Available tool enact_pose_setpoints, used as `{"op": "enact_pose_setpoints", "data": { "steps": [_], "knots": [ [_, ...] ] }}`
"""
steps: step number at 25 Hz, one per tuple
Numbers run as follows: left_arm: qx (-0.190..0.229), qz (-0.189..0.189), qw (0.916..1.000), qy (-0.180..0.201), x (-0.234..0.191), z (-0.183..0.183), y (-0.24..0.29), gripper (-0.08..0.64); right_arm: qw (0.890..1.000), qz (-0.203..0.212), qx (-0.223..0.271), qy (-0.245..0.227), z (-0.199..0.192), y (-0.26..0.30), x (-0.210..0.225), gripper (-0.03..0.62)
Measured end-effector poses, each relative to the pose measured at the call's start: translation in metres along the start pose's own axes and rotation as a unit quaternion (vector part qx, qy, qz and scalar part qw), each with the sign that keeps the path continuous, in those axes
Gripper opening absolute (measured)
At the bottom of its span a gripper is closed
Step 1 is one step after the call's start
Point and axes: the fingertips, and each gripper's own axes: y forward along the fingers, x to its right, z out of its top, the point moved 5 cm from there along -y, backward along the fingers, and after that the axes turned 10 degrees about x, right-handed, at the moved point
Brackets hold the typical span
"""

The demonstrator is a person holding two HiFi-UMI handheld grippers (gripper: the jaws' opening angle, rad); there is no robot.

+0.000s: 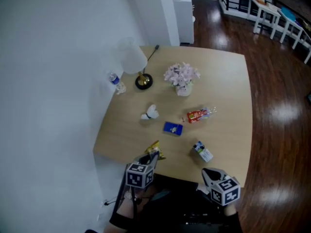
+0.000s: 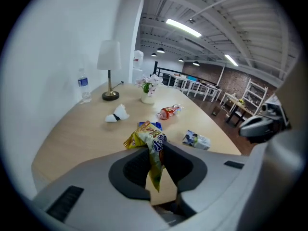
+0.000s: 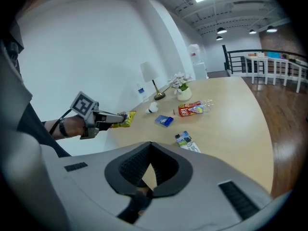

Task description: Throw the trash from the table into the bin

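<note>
Wood table [image 1: 228, 96] by a white wall, with dark floor all around; the yellow wrapper [image 2: 143, 137] is held in the air at the table's near edge, pinched tight in the left gripper [image 2: 156, 150]; its crumpled top sticks out past the tips and its long tail hangs down between the jaws. The right gripper [image 3: 150, 146] is closed with nothing in it; it sits low at the near edge too. The carton [image 1: 202, 151] lies just ahead of it, lying slantwise, so I think the right hand is the nearer one for that piece. Farther in are the blue packet [image 1: 173, 128], the red bottle [image 1: 199, 114] on its side, and the white tissue [image 1: 151, 112]; all are well apart from each other. At the far side stand the lamp [image 1: 133, 57], the flowers [image 1: 182, 76] and the water bottle [image 1: 115, 82].

I can't see the bin anywhere, so I can't tell which way the wrapper must go; the person's body hides what is under the near edge.
</note>
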Motion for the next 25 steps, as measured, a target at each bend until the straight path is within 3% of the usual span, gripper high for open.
{"op": "enact_pose_setpoints", "data": {
  "steps": [7,12,16,20,25],
  "knots": [
    [-0.003,0.04,0.9976,-0.057,0.018,-0.062,-0.067,0.086,0.994,0.086,-0.047,-0.042,-0.01,0.041,-0.039,0.005],
    [-0.013,0.071,0.9935,-0.088,0.007,-0.1,-0.095,0.086,0.982,0.143,-0.099,-0.077,-0.026,0.068,-0.078,0.005],
    [-0.017,0.067,0.9908,-0.117,-0.001,-0.124,-0.096,0.086,0.97,0.168,-0.14,-0.106,-0.038,0.097,-0.107,0.005],
    [-0.029,0.076,0.9857,-0.148,-0.03,-0.163,-0.102,0.085,0.957,0.191,-0.17,-0.136,-0.049,0.128,-0.144,0.005],
    [-0.057,0.121,0.9725,-0.191,-0.087,-0.232,-0.121,0.086,0.934,0.225,-0.215,-0.175,-0.075,0.173,-0.196,0.005]
  ]
}}
